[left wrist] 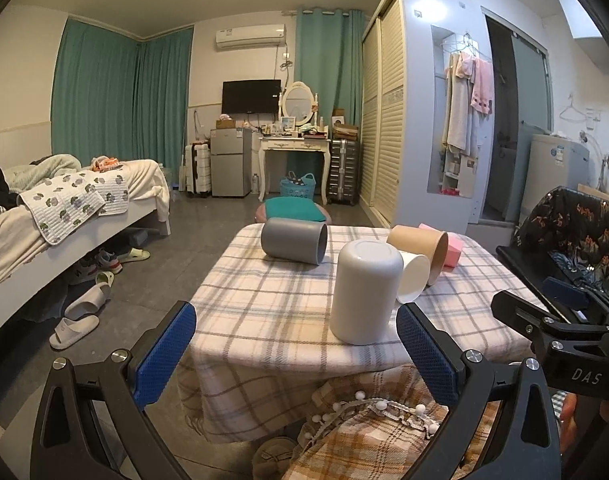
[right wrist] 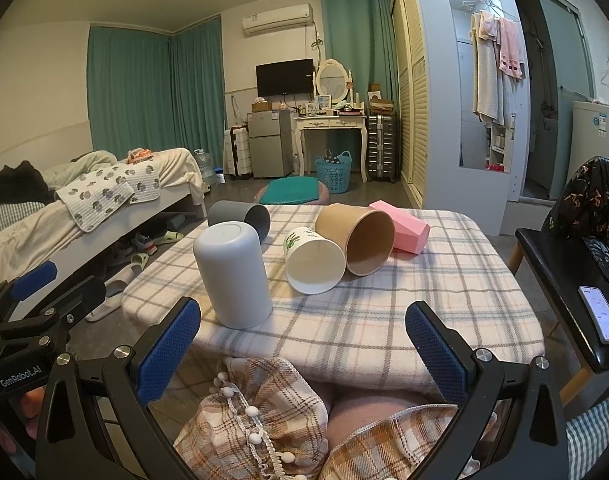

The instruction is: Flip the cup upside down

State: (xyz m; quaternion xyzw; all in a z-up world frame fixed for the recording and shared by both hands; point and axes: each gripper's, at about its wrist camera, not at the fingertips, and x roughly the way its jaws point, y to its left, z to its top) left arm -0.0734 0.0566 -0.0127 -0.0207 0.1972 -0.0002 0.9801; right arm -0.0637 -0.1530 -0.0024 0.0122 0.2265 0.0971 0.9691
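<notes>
Looking along the left gripper [left wrist: 296, 344], I see its two blue-padded fingers [left wrist: 164, 354] spread wide with nothing between them, held just short of the near edge of the table. The white cup [left wrist: 364, 292] stands upside down on the plaid tablecloth [left wrist: 264, 300], its closed base facing up and its rim flat on the cloth, near the front of the table and slightly right of centre in this view. It sits apart from both pads.

Behind it, three more cups lie on their sides. A grey cup [left wrist: 294, 240] rests toward the far left with its mouth pointing right. A white paper cup [left wrist: 414, 276] lies just right of the upturned one, partly hidden behind it, and a brown paper cup [left wrist: 418, 246] lies touching it on the far side. A pink box [left wrist: 452, 248] sits just beyond the brown cup.

From the right wrist view, the right gripper [right wrist: 304, 344] is also wide open and empty, its pads level with the near table edge. Here the white cup [right wrist: 232, 274] appears left of centre, upright on its rim, with the grey cup [right wrist: 240, 218] behind it. The white paper cup [right wrist: 314, 260] and brown paper cup [right wrist: 356, 238] lie side by side, mouths toward me, and the pink box [right wrist: 402, 230] is behind them to the right.

A phone [right wrist: 600, 314] with its screen lit lies on the dark chair [right wrist: 552, 276] to the right of the table.
</notes>
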